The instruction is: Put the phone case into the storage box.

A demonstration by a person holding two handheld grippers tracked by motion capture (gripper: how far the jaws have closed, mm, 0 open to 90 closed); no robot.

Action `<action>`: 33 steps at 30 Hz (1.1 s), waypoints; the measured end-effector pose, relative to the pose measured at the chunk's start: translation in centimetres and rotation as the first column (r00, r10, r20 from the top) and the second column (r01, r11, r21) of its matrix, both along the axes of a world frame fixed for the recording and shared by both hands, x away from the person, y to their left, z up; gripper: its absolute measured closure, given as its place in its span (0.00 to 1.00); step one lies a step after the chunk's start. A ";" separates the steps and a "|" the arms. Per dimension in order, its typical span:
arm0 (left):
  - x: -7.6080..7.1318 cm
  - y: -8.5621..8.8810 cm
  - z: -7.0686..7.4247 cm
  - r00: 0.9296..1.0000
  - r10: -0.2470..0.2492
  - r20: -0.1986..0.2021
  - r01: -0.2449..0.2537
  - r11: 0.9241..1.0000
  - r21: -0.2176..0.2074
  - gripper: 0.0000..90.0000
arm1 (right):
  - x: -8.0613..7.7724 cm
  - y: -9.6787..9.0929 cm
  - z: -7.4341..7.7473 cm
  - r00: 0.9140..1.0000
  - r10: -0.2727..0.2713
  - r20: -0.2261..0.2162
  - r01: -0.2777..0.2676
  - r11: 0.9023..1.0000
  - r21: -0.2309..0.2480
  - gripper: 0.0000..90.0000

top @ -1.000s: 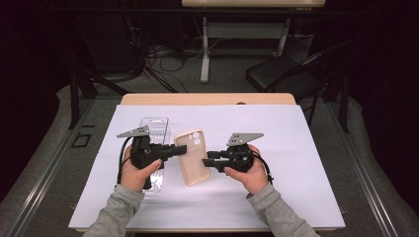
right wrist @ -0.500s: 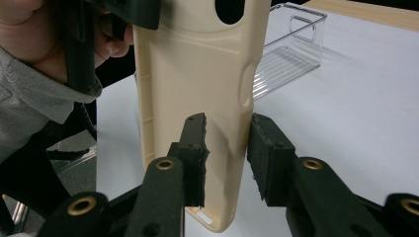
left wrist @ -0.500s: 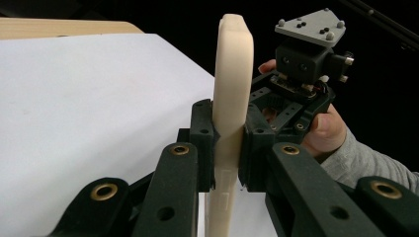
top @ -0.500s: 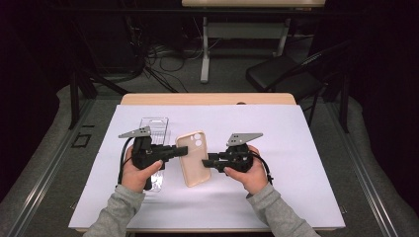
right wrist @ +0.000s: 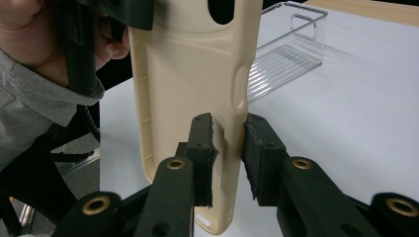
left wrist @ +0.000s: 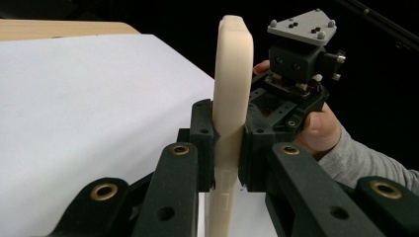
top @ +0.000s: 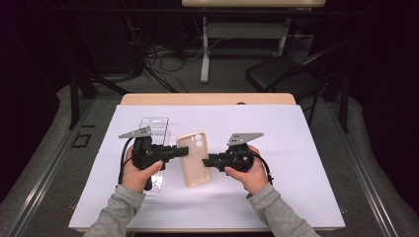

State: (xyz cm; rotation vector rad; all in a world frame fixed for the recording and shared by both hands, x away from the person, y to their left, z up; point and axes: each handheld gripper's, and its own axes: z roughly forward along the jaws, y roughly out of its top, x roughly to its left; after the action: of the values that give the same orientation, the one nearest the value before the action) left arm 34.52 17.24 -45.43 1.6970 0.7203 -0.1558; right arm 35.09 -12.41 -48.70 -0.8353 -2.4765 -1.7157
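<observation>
A beige phone case (top: pixel 193 159) sits between the two grippers above the white table cover (top: pixel 296 148). The left gripper (top: pixel 182 151) has its jaws clenched on the case's long edge near the camera cutout; in the left gripper view the case (left wrist: pixel 228 108) stands edge-on, pinched between the two pads. The right gripper (top: pixel 208 160) meets the opposite long edge; in the right gripper view its jaws straddle that rim (right wrist: pixel 227 133), the left pad against the case's hollow inner face and the right pad just outside, but whether they press firmly cannot be told.

Just behind the left gripper's jaws lies a clear plastic tray (top: pixel 154 129), on its side in the right gripper view (right wrist: pixel 289 54), close to the case but apart from it. Nothing else stands near either pair of jaws.

The cover spreads over a wooden table whose far edge (top: pixel 207 98) shows bare. Beyond the table are a dark floor with cables (top: pixel 163 69), a black chair (top: pixel 281 79) and the legs of another table (top: pixel 205 49).

Ahead of the right gripper's jaws and to its outer side the cover lies open up to the table's edges; the left gripper has the tray hard by its outer side.
</observation>
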 end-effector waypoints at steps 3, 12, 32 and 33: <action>0.0 0.0 0.0 1.000 -0.001 0.000 0.001 1.000 -0.001 0.89 | 0.0 -0.1 0.0 1.000 0.000 -0.006 0.000 1.000 0.003 0.85; 0.0 0.0 0.0 1.000 0.001 -0.002 -0.001 1.000 -0.002 0.89 | 0.2 -0.2 -0.1 1.000 -0.001 -0.017 0.002 1.000 0.016 0.89; 0.1 -0.1 -0.2 1.000 0.016 0.001 -0.016 1.000 0.008 0.88 | 0.4 -0.4 -0.4 0.999 0.002 -0.034 -0.001 1.000 0.027 0.91; 0.1 -0.1 -0.2 1.000 0.020 0.002 -0.020 1.000 0.009 0.88 | 0.4 -0.4 -0.4 0.999 0.003 -0.032 -0.002 1.000 0.028 0.91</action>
State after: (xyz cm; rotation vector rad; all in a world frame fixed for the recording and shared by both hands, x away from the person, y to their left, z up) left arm 34.59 17.14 -45.67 1.6978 0.7374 -0.1368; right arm 35.48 -12.79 -49.12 -0.8498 -2.4259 -1.7180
